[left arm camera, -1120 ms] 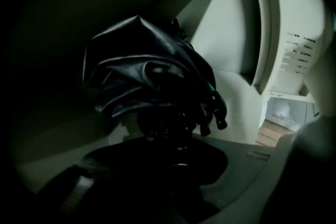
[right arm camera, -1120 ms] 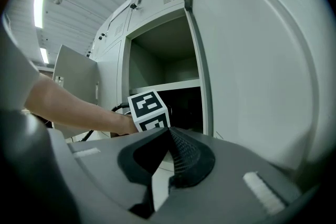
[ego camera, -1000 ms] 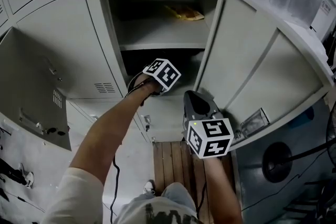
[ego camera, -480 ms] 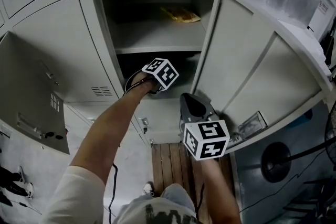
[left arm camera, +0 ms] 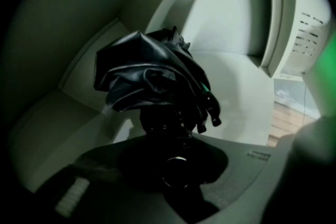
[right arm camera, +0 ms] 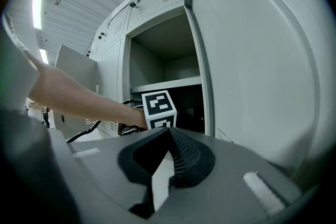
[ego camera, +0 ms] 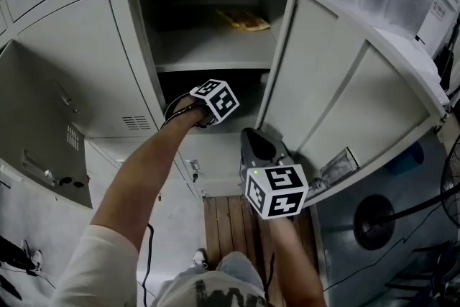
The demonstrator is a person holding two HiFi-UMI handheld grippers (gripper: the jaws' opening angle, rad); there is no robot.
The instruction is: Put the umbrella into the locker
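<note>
Left gripper [left arm camera: 167, 131], jaws just easing wider, clasps the umbrella [left arm camera: 149, 68] inside the twelve-o'clock locker [ego camera: 140, 47]; right gripper [right arm camera: 169, 131], at five o'clock, is clenched empty.

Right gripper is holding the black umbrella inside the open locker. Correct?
Not quite: the left gripper is the one holding the black umbrella inside the open locker, as the left gripper view shows. The right gripper waits outside by the door, jaws together on nothing.
</note>
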